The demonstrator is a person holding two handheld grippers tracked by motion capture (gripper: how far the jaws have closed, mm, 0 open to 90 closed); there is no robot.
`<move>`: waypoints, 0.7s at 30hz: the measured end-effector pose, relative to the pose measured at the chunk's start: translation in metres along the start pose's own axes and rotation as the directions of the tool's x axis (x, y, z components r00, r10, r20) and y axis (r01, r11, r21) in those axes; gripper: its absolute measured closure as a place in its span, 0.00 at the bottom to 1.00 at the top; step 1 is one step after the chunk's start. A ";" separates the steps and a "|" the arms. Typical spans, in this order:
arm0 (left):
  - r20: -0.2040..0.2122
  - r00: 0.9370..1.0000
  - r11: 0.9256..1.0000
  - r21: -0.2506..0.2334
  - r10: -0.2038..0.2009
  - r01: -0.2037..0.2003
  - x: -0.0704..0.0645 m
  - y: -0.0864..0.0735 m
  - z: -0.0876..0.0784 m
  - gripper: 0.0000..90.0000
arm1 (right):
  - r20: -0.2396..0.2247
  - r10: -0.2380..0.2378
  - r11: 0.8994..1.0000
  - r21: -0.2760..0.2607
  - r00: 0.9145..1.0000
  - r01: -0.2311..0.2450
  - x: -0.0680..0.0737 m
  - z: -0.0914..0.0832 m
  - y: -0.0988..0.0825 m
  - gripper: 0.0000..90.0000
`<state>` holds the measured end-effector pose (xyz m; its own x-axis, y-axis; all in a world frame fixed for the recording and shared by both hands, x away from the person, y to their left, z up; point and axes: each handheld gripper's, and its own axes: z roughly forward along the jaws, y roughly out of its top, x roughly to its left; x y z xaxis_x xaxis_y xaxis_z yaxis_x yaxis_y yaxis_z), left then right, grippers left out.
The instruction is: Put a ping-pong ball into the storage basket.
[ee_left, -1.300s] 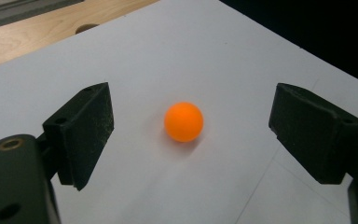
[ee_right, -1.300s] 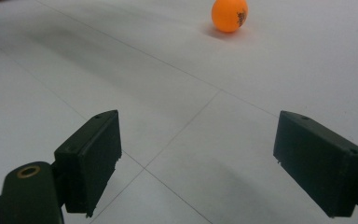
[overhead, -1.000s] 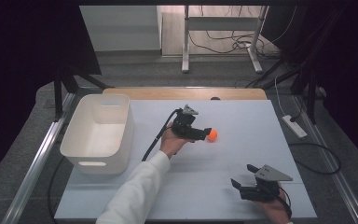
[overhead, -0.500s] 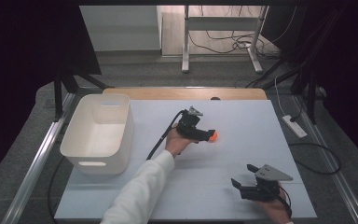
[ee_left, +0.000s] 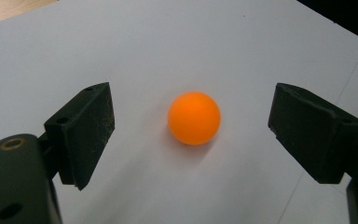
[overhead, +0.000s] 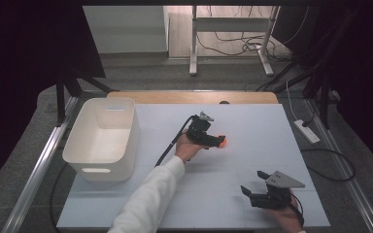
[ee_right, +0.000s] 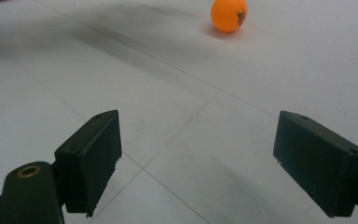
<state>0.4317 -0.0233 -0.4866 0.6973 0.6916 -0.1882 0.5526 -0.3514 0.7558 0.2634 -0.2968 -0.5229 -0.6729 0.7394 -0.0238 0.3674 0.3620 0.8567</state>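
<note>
Your left gripper [ee_left: 191, 140] had its fingers [ee_left: 81, 133] spread either side of the orange ball [ee_left: 194, 117]: light, smooth, prone to roll, so you needed to pinch across its middle.

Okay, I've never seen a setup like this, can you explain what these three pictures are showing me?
A person sits at a white table holding a hand-held gripper in each hand; each has two black jaws. One picture looks down from above. The other two come from cameras riding on the grippers, looking along their jaws. On the table lie an orange ball and a white bin. The left gripper has its jaws open on either side of the ball, not touching it. The right gripper is open over bare table. Nothing is held.
</note>
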 end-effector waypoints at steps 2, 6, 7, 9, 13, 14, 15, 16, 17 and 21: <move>-0.002 1.000 1.000 0.003 -0.001 0.001 0.001 0.000 0.001 0.17 | -0.001 0.003 1.000 0.000 1.000 -0.003 0.000 0.000 0.000 0.17; -0.004 1.000 1.000 0.007 -0.006 0.006 0.002 0.002 0.006 0.17 | 0.002 0.000 1.000 0.006 1.000 0.000 0.000 0.000 0.000 0.17; -0.004 1.000 1.000 0.011 -0.008 0.008 0.003 0.002 0.007 0.17 | 0.003 -0.002 1.000 0.009 1.000 0.002 0.000 0.000 0.000 0.17; -0.005 1.000 1.000 0.019 -0.011 0.011 0.004 0.001 0.011 0.17 | 0.000 0.001 1.000 0.004 1.000 -0.001 0.000 0.001 0.000 0.17; -0.010 1.000 0.999 0.036 -0.011 0.012 0.005 0.001 0.014 0.17 | 0.000 0.001 1.000 -0.001 1.000 -0.001 0.000 0.000 0.000 0.17; -0.010 1.000 0.999 0.043 -0.010 0.010 0.005 0.001 0.016 0.17 | -0.001 0.000 1.000 0.001 1.000 0.000 0.000 0.000 0.000 0.17; -0.009 1.000 0.999 0.051 -0.007 0.007 0.006 0.001 0.017 0.17 | -0.002 -0.001 1.000 0.001 1.000 0.001 0.000 0.000 0.000 0.17; -0.012 1.000 0.999 0.054 -0.006 0.007 0.006 0.001 0.018 0.17 | -0.001 0.000 1.000 0.001 1.000 0.000 0.000 0.000 0.000 0.17; -0.015 1.000 0.998 0.058 -0.002 0.003 0.006 0.000 0.020 0.17 | -0.002 0.001 1.000 -0.001 1.000 -0.001 0.000 0.000 0.000 0.17; -0.015 1.000 0.998 0.064 -0.003 0.004 0.007 0.000 0.023 0.17 | 0.000 0.001 1.000 0.002 1.000 -0.001 0.000 0.000 0.000 0.17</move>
<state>0.4466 -0.0333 -0.5024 0.6886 0.7021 -0.1813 0.5836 -0.3882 0.7132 0.2638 -0.2970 -0.5230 -0.6727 0.7396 -0.0231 0.3695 0.3627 0.8555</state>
